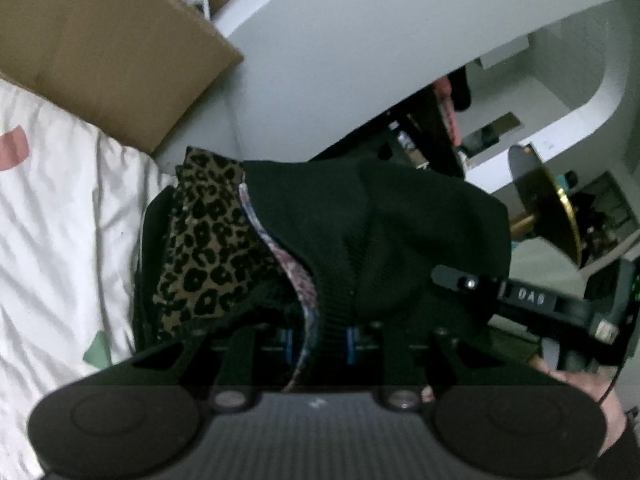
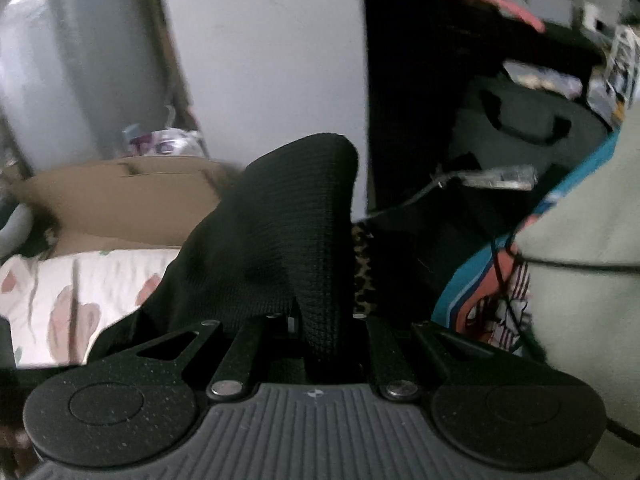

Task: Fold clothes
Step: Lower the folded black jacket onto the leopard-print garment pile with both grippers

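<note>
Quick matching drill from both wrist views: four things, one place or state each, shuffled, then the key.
Things:
1. black knit
2. leopard fabric
3. cardboard box
4. white bedding

Places or states:
A. brown, up at the far left against the wall
B. patterned with pink and green patches, under the clothes
C. clamped in both grippers' jaws
D. lying left of the black knit in the left wrist view

Pairs: 1-C, 2-D, 3-A, 4-B
</note>
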The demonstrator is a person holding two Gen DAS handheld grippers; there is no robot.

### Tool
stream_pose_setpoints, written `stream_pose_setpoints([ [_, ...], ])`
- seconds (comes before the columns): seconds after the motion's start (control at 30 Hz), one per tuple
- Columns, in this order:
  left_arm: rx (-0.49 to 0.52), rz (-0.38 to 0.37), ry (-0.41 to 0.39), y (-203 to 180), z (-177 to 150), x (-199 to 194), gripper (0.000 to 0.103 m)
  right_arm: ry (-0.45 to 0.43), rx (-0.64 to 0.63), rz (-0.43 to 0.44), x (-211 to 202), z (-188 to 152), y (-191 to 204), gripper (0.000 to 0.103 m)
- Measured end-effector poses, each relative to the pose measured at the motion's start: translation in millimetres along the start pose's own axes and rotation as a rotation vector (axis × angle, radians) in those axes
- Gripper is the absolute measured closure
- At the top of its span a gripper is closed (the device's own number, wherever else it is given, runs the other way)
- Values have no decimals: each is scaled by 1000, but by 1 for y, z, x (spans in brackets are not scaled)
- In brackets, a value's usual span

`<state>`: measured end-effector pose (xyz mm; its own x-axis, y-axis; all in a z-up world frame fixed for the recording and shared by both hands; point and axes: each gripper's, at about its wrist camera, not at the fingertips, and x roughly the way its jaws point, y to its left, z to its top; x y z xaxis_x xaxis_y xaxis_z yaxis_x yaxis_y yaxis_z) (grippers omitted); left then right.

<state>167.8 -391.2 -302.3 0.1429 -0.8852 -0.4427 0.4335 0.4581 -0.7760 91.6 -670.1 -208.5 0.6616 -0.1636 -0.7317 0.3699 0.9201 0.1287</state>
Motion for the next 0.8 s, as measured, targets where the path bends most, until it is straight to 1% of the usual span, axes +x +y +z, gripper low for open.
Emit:
stream_pose_setpoints([
  [0.13, 7, -9, -3, 13, 4, 21, 79, -1, 7, -36, 28, -1, -9, 94],
  [0.33, 34, -6, -15, 25, 18, 46, 79, -23, 35, -47, 63, 8, -21, 94],
  [0.4, 55, 3, -19, 27, 22, 51, 79, -35, 39, -48, 75, 10, -23, 94],
  [0.53, 72, 17, -30, 33, 29, 60, 79, -62, 8, -58, 96, 14, -23, 94],
  [0.8, 88, 42, -62, 39, 32, 73, 80, -104, 56, -41, 133, 17, -37, 93],
])
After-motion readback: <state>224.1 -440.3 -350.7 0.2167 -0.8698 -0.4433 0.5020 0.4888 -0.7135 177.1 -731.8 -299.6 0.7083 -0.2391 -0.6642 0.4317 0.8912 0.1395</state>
